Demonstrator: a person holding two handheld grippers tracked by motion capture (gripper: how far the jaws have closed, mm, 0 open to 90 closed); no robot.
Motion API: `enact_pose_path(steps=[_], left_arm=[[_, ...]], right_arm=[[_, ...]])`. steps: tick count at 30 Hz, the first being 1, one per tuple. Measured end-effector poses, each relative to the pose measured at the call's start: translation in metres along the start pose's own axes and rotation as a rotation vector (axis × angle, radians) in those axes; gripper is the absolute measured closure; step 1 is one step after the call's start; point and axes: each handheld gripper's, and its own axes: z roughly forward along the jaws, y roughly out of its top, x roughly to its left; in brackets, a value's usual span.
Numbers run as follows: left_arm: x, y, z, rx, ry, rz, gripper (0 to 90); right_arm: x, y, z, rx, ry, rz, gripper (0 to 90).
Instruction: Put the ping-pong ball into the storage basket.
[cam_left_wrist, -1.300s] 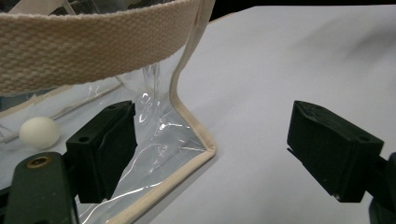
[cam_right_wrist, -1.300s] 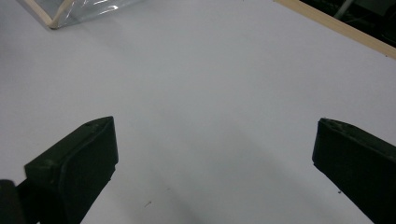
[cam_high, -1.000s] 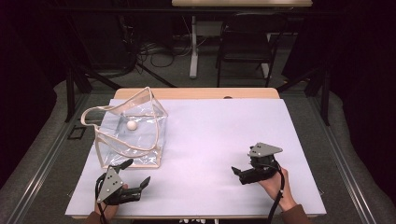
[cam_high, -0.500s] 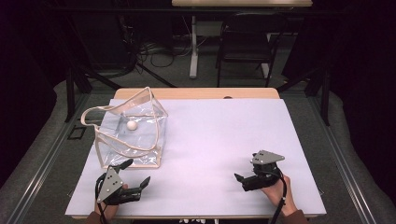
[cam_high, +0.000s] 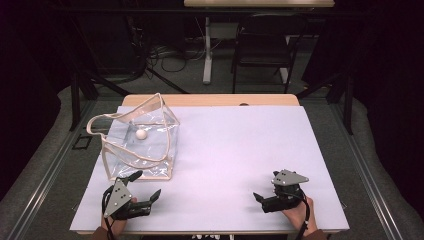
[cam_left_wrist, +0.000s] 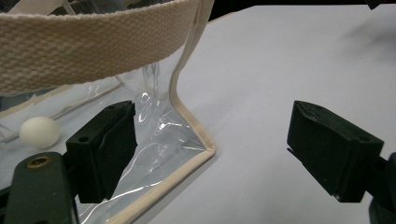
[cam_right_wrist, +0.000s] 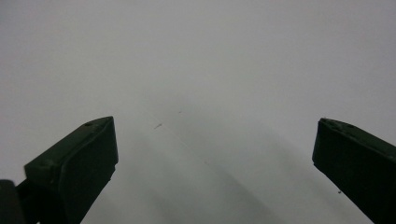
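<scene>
Tongs in both my hands sit low at the near edge of the worktop (cam_high: 235, 150), and both are spread wide with nothing between the jaws. My left tongs (cam_high: 146, 186) point at the near corner of the clear bag (cam_high: 137, 145); in the left gripper view my left tongs (cam_left_wrist: 210, 149) have one jaw lying in front of the bag's (cam_left_wrist: 154, 135) clear wall, whether touching it or just beside it I cannot tell, and the other jaw standing well apart over bare worktop (cam_left_wrist: 289, 60). The bag's cream strap (cam_left_wrist: 88, 39) crosses above that jaw. A white ball (cam_left_wrist: 39, 132) lies inside the bag on its floor; from the high view the ball (cam_high: 141, 134) sits toward the bag's far side. My right tongs (cam_high: 262, 196) rest well apart from the bag, at the right. In the right gripper view my right tongs (cam_right_wrist: 215, 154) gape over plain worktop (cam_right_wrist: 196, 60), gripping nothing.
</scene>
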Motion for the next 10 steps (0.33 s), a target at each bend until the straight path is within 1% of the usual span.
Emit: enact_pose_path(steps=[5, 10], left_arm=[[0.0003, -0.0002, -0.0001, 0.003, -0.002, 0.000, 15.8], [0.0003, 0.0000, 0.0006, 0.006, -0.003, 0.003, 15.8]], right_arm=[[0.0020, -0.0007, -0.0023, -0.015, 0.001, -0.006, 0.0], [0.0024, -0.0031, -0.0008, -0.010, 0.007, -0.005, 0.0]])
